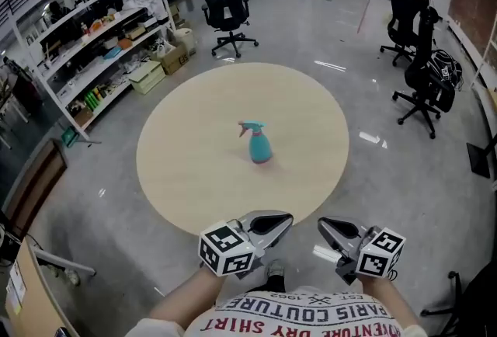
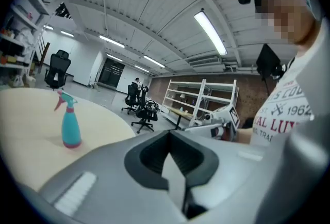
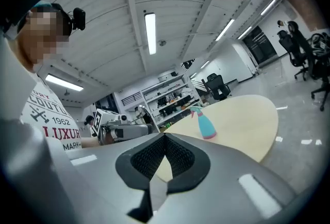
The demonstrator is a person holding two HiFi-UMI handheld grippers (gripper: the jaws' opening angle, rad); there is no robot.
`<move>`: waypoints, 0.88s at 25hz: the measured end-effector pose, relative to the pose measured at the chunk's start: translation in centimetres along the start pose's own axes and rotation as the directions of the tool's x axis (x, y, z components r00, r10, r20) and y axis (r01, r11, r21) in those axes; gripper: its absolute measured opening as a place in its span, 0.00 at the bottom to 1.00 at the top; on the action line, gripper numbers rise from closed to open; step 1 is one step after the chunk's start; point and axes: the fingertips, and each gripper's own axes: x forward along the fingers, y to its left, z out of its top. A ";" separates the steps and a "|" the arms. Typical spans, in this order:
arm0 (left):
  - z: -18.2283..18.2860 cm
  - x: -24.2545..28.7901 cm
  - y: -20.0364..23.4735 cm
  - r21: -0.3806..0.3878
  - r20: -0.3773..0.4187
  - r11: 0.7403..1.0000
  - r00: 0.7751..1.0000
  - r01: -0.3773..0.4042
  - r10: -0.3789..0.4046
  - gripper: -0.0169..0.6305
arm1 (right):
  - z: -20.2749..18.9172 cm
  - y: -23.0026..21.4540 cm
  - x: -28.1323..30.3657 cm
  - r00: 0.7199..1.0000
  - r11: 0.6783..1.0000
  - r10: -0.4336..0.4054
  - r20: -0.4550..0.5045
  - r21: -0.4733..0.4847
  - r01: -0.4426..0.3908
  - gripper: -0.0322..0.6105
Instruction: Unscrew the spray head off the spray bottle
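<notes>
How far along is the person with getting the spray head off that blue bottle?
Nothing looks done: the spray head sits on the spray bottle, upright in the middle of the round table. Nothing is in hand: the left gripper and right gripper are shut and empty, held by the table's near edge. Everything remains: reach, grip the bottle, unscrew the head.

A round beige table (image 1: 186,180) stands on a glossy grey floor (image 1: 388,172). Black office chairs (image 1: 225,5) and cluttered shelving (image 1: 93,48) stand around it.
</notes>
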 end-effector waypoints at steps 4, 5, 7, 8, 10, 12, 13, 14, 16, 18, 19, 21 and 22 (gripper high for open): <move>3.1 -0.3 8.6 0.024 0.025 0.998 0.998 -0.063 0.063 0.03 | 5.3 -3.8 7.6 1.000 0.995 0.019 -0.002 -0.099 -0.019 0.05; 3.7 -0.3 10.4 0.016 0.038 0.996 0.996 -0.083 0.082 0.03 | 6.6 -4.5 9.0 1.000 0.993 0.027 0.005 -0.113 -0.027 0.05; 4.2 -0.6 13.6 0.000 0.047 0.993 0.992 -0.120 0.120 0.03 | 8.1 -5.8 11.4 0.999 0.991 0.040 0.011 -0.127 -0.038 0.05; 4.1 -0.6 15.0 -0.006 0.040 0.991 0.990 -0.135 0.135 0.03 | 8.3 -6.3 12.4 0.999 0.991 0.044 0.006 -0.126 -0.043 0.05; 3.4 -0.4 17.4 -0.010 0.011 0.986 0.986 -0.164 0.164 0.03 | 8.2 -7.5 13.9 0.999 0.993 0.047 -0.012 -0.110 -0.048 0.05; 2.4 0.3 19.6 -0.003 -0.017 0.981 0.981 -0.193 0.193 0.03 | 7.6 -9.1 14.8 0.998 0.995 0.049 -0.031 -0.081 -0.052 0.05; 1.9 0.8 20.7 -0.001 -0.028 0.979 0.978 -0.206 0.205 0.03 | 7.4 -10.1 15.2 0.998 0.996 0.052 -0.038 -0.066 -0.054 0.05; 1.5 1.2 21.8 0.000 -0.039 0.976 0.975 -0.218 0.217 0.04 | 7.2 -11.0 15.7 0.997 0.997 0.056 -0.046 -0.053 -0.058 0.05; 0.6 2.0 24.2 0.012 -0.070 0.967 0.965 -0.254 0.254 0.14 | 7.2 -12.4 16.9 0.996 0.997 0.066 -0.064 -0.046 -0.069 0.05; -0.7 2.3 26.6 0.028 -0.107 0.953 0.947 -0.302 0.303 0.18 | 7.5 -13.5 18.3 0.994 0.995 0.075 -0.085 -0.059 -0.080 0.05; -1.5 2.5 27.8 0.029 -0.125 0.947 0.938 -0.321 0.322 0.23 | 7.7 -14.0 18.9 0.993 0.994 0.078 -0.093 -0.065 -0.084 0.05; -3.2 3.3 30.0 0.030 -0.155 0.936 0.923 -0.352 0.352 0.35 | 7.6 -15.1 19.8 0.991 0.994 0.087 -0.105 -0.059 -0.093 0.05; -4.0 3.9 31.1 0.035 -0.164 0.930 0.916 -0.366 0.366 0.41 | 7.5 -15.8 20.2 0.990 0.994 0.091 -0.111 -0.050 -0.097 0.05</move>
